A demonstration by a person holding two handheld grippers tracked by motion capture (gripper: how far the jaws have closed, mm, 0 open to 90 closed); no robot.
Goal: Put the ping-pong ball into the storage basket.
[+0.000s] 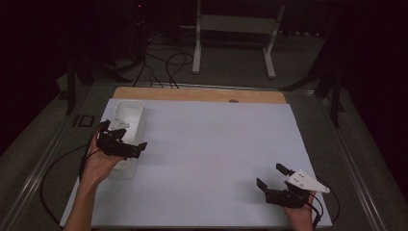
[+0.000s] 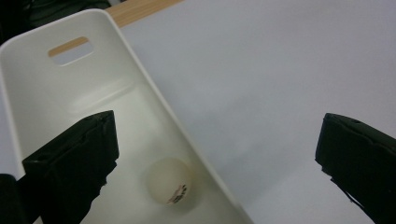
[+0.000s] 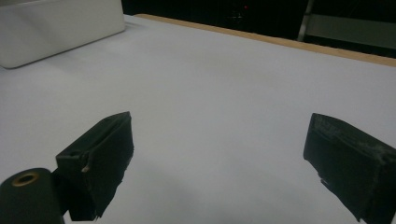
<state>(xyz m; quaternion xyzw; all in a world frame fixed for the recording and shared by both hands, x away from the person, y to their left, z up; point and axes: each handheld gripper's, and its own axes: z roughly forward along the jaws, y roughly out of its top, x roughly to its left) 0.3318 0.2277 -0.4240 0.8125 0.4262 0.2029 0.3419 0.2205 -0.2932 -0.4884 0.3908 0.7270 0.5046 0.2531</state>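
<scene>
Ball lies on the floor of the white bin, at the surface's 9 o'clock edge. Left gripper hovers over the bin's near end, jaws wide apart, empty; ball just below-left of centre. Right gripper, also open, sits well apart at 4 o'clock.

1. 1 white bin on the surface (long and narrow, with a handle slot in its end wall).
2. 1 pale ball inside that bin, with a dark printed mark on it.
3. 2 claws: the left claw and the right claw.
</scene>
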